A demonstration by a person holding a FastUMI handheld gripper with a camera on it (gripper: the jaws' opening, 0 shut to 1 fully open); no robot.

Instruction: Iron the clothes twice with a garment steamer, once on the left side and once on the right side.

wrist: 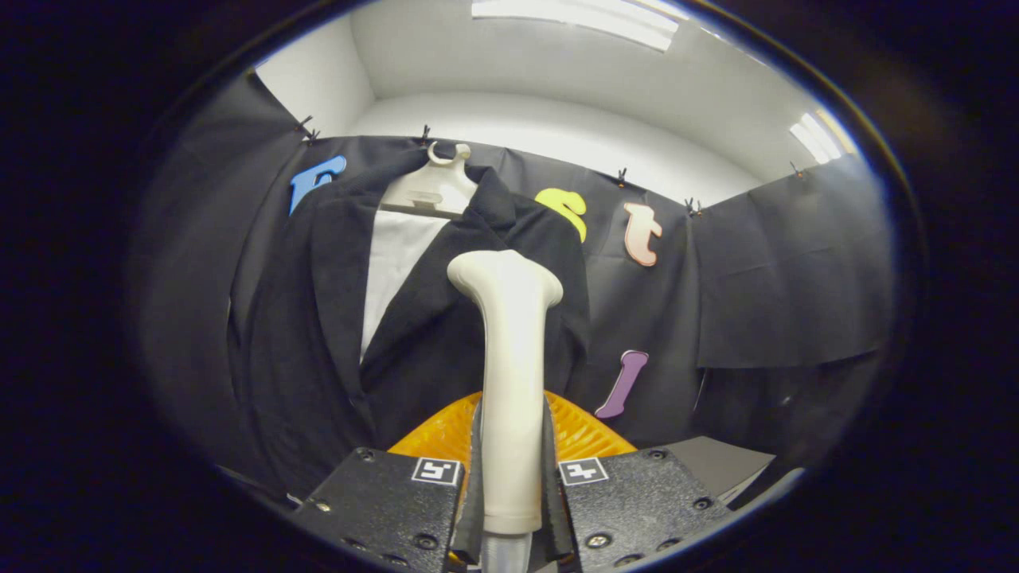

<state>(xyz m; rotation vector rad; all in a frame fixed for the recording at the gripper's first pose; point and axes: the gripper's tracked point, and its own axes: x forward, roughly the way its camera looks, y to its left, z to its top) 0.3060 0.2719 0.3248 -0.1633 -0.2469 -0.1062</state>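
My claw (512, 485) is closed tight on the steamer (509, 374): both fingers press its cream handle from either side, low down near its base. The handle stands upright between the fingers, its long axis running straight up and away from me, and the flared head at the top points toward the jacket (430, 334). Behind the handle, just past the fingers, sits an orange ribbed thing (585, 434); I cannot tell what it is.

The jacket hangs beyond the steamer on a pale hanger (434, 187), dark, with a white shirt (390, 270) showing between the lapels. The head sits in front of the lapel on my right; whether it touches the cloth I cannot tell.

To do this stroke well, I judge I should keep the head flat against the cloth, hold the handle upright, and run slowly along one side, then cross to the other.
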